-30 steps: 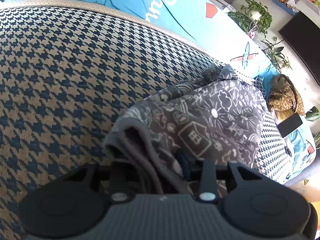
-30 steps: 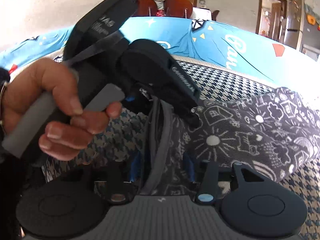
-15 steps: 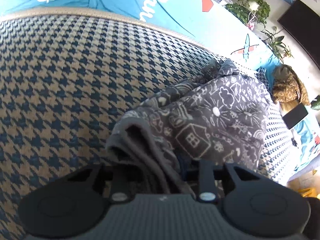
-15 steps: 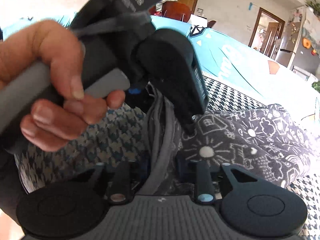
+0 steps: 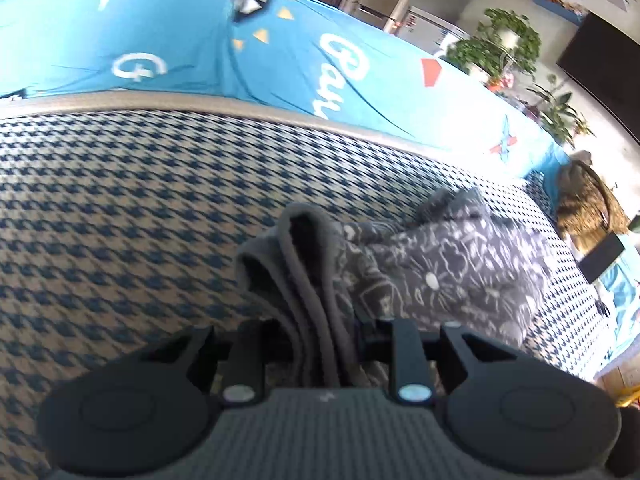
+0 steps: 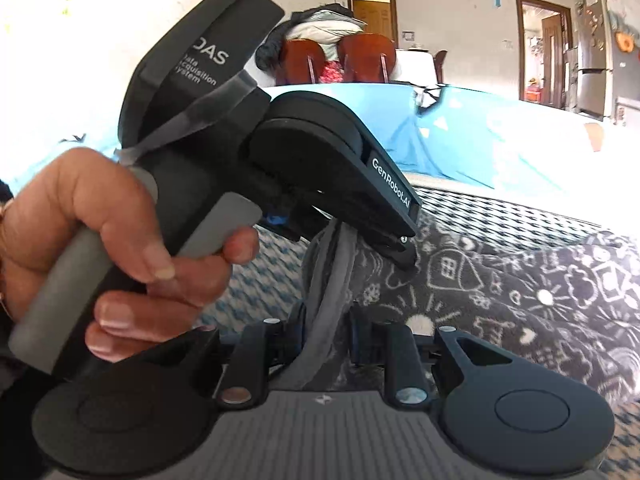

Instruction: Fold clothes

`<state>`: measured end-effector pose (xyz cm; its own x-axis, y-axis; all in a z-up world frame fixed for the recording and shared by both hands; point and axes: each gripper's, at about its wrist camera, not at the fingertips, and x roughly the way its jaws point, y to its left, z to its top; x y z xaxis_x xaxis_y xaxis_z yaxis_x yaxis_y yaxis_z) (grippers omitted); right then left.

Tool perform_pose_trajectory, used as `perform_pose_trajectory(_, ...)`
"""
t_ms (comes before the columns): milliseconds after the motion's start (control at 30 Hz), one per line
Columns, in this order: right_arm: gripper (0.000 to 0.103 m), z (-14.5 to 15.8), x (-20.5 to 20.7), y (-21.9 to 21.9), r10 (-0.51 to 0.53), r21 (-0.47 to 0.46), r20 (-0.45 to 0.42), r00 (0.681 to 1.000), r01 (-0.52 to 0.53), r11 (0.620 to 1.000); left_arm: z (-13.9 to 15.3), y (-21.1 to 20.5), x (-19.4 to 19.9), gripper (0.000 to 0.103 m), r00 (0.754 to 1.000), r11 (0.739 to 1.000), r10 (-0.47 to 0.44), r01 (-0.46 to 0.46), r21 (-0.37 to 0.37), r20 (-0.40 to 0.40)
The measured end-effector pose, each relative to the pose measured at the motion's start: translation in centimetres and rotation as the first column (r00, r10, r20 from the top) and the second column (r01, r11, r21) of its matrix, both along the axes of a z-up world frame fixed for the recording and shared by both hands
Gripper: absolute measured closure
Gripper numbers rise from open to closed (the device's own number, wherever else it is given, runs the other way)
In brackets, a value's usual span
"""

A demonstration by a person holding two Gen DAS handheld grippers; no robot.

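A houndstooth cover (image 5: pixel 120 208) adjoins a blue printed sheet (image 5: pixel 180 40); beyond stand 2 wooden chairs (image 6: pixel 336 60), a steel refrigerator (image 6: pixel 596 40), potted plants (image 5: pixel 508 40), and what appears a dark television (image 5: pixel 600 60).

Bright daylight w/ glare, fisheye-warped edges, slight motion blur.

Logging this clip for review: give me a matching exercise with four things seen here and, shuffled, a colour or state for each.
Things:
1. left gripper
2. doodle-print garment
3. sofa cover
4. houndstooth mat

Colour or state:
A. tan and navy check
B. bright blue with white lettering
C. shut on bunched grey fabric
D. dark grey with white drawings

Pairs: 1-C, 2-D, 3-B, 4-A
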<state>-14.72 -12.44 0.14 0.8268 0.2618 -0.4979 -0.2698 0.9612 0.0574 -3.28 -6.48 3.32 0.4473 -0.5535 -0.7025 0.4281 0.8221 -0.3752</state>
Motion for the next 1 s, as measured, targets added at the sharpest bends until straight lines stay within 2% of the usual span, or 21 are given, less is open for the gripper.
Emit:
perform_pose_trajectory(300, 0.081, 0.1, 5.0, 3.3, 0.087, 0.132, -0.006, 0.996, -0.085, 0.988, 0.5, 6.3, 3.2, 0.08, 0.996, 0.995, 0.091, -0.09, 0.031, -0.009)
perform_pose_trajectory(433, 0.079, -1.0, 7.4, 4.1, 0.114, 0.144, -0.048, 0.992, -0.106, 0.984, -0.5, 7.4, 4.2, 0.075, 0.988, 0.984, 0.153, -0.149, 0.095, -0.033)
perform_pose_trajectory(500, 0.075, -1.5, 7.9, 4.5, 0.122, 0.137, -0.083, 0.989, -0.11, 0.984, -1.2, 7.7, 4.6, 0.064, 0.981, 0.976, 0.185, -0.176, 0.128, -0.055)
perform_pose_trajectory(533, 0.073, -1.7, 8.0, 4.4, 0.126, 0.134, -0.1, 0.987, -0.112, 0.985, -1.5, 7.8, 4.6, 0.052, 0.977, 0.97, 0.206, -0.196, 0.141, -0.061)
perform_pose_trajectory(633, 0.071, -2.2, 7.9, 3.7, 0.15, 0.138, -0.121, 0.981, -0.132, 0.981, -2.1, 8.2, 4.5, 0.032, 0.96, 0.951, 0.269, -0.252, 0.178, -0.077)
perform_pose_trajectory(767, 0.07, -1.4, 7.2, 2.2, 0.195, 0.152, -0.092, 0.977, -0.179, 0.972, -1.4, 8.4, 4.1, 0.025, 0.943, 0.929, 0.331, -0.32, 0.184, -0.033)
perform_pose_trajectory(800, 0.07, -1.1, 7.0, 1.8, 0.203, 0.148, -0.083, 0.976, -0.189, 0.971, -1.1, 8.6, 3.9, 0.021, 0.935, 0.92, 0.355, -0.345, 0.184, -0.019)
perform_pose_trajectory(833, 0.07, -0.7, 6.9, 1.4, 0.206, 0.138, -0.075, 0.976, -0.195, 0.971, -0.9, 8.9, 3.8, 0.01, 0.921, 0.906, 0.39, -0.382, 0.184, -0.007)
perform_pose_trajectory(867, 0.07, -0.3, 6.9, 1.1, 0.209, 0.127, -0.067, 0.976, -0.2, 0.972, -0.7, 9.1, 3.7, 0.006, 0.91, 0.894, 0.416, -0.409, 0.182, 0.002)
perform_pose_trajectory(900, 0.07, -0.1, 6.6, 0.4, 0.216, 0.121, -0.059, 0.975, -0.208, 0.971, -0.6, 8.8, 3.6, 0.003, 0.91, 0.894, 0.415, -0.41, 0.18, 0.007)
perform_pose_trajectory(1000, 0.07, 0.5, 5.3, -1.2, 0.22, 0.119, -0.058, 0.974, -0.212, 0.97, -0.4, 8.2, 3.4, 0.004, 0.91, 0.895, 0.413, -0.411, 0.172, 0.022)
